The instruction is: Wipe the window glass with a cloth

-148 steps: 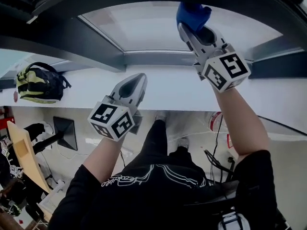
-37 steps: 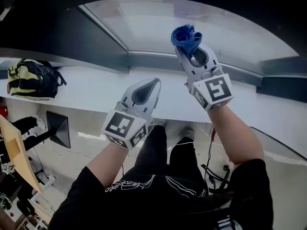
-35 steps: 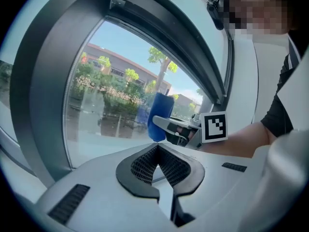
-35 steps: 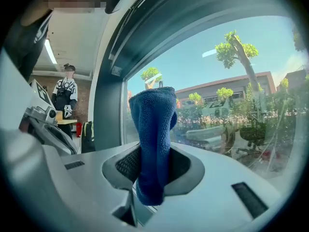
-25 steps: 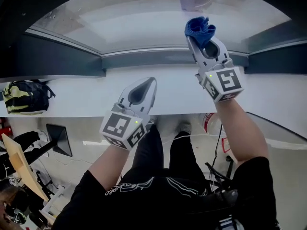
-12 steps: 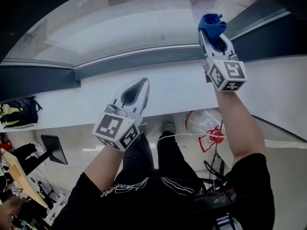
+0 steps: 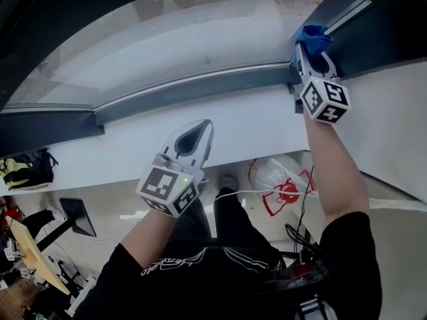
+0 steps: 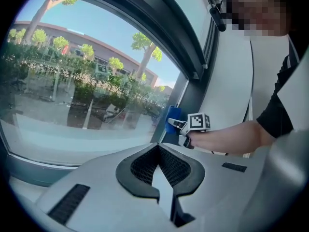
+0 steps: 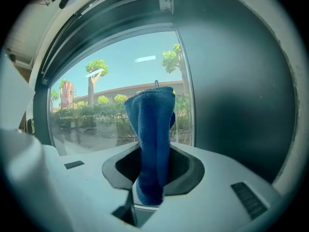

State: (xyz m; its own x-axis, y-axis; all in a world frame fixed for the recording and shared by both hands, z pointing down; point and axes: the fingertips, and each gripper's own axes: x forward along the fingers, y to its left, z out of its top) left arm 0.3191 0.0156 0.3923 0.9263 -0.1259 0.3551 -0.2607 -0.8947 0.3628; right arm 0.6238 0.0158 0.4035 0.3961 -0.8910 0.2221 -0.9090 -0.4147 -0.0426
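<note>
The window glass (image 7: 187,39) fills the top of the head view, with trees and buildings behind it. My right gripper (image 7: 311,44) is shut on a folded blue cloth (image 7: 313,34), held up at the glass's lower right corner by the dark frame (image 7: 373,25). In the right gripper view the cloth (image 9: 153,129) stands upright between the jaws, close to the glass (image 9: 96,105) beside the frame's upright. My left gripper (image 7: 202,127) is shut on nothing, hanging over the white sill (image 7: 253,122). From the left gripper view the cloth (image 8: 173,120) sits at the pane's right edge.
A dark frame rail (image 7: 200,89) runs under the glass, with the white sill below it. On the floor are a plastic bag with red print (image 7: 280,179), cables (image 7: 303,232) and a black-and-yellow backpack (image 7: 27,169) at the far left.
My right gripper has carried the cloth to the right along the bottom of the glass into the right corner. The left gripper has stayed over the sill.
</note>
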